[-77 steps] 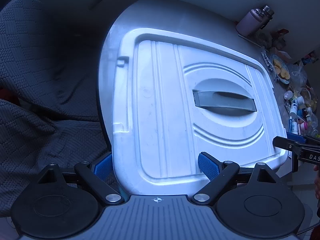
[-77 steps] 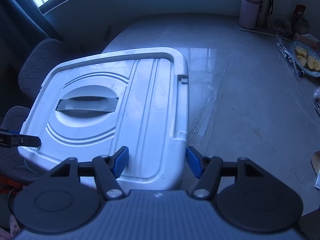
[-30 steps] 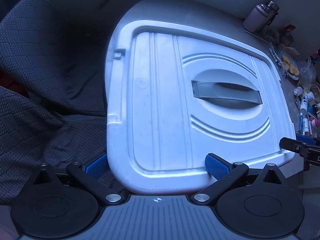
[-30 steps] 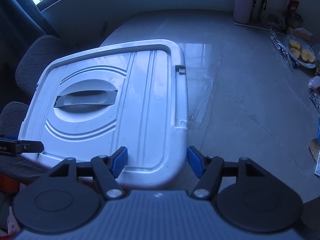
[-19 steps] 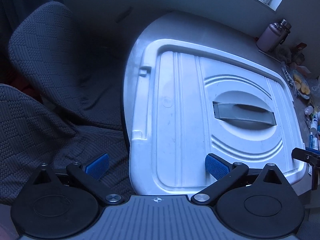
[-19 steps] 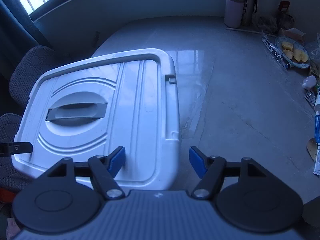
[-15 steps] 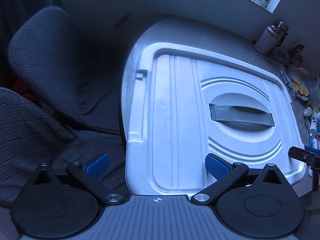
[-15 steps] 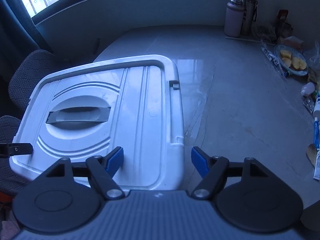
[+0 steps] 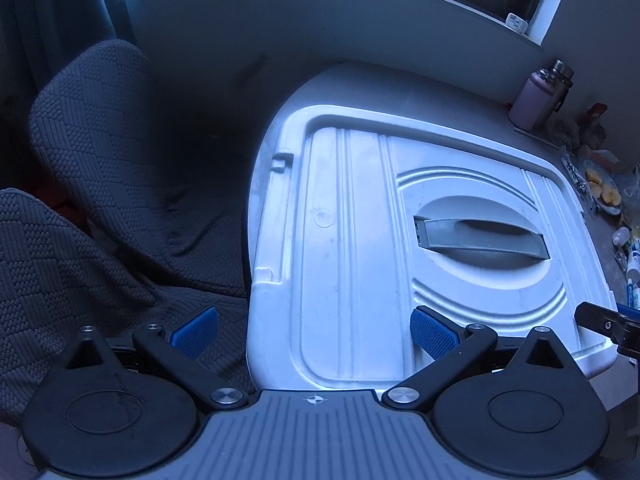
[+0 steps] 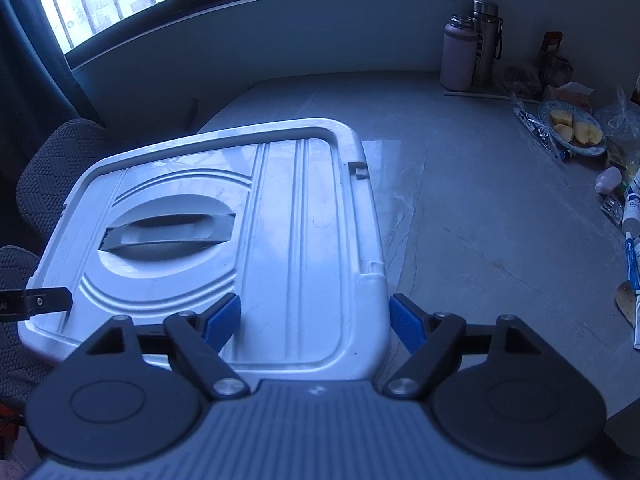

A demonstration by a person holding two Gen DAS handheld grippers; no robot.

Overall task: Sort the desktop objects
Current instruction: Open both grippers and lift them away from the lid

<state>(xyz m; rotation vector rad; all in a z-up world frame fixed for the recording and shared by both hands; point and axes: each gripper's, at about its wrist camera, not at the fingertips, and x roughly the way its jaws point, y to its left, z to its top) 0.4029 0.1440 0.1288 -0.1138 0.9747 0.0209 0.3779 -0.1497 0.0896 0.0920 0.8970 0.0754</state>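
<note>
A large white plastic box lid (image 9: 360, 248) with a grey recessed handle (image 9: 480, 236) lies at the near left corner of the grey table (image 10: 480, 208); it also shows in the right wrist view (image 10: 288, 240). My left gripper (image 9: 314, 332) is open, its jaws straddling the lid's near left corner without touching. My right gripper (image 10: 316, 320) is open, its jaws either side of the lid's near right corner. Each gripper's tip shows at the edge of the other's view.
Two dark knitted chairs (image 9: 100, 152) stand left of the table. Two flasks (image 10: 468, 56) stand at the far wall. A plate of apple pieces (image 10: 572, 132), a plastic bag, tubes and small bottles (image 10: 628, 216) crowd the right edge.
Both grippers have pulled back and risen, so more window and wall show. The lid has stayed on the table. Both grippers remain open.
</note>
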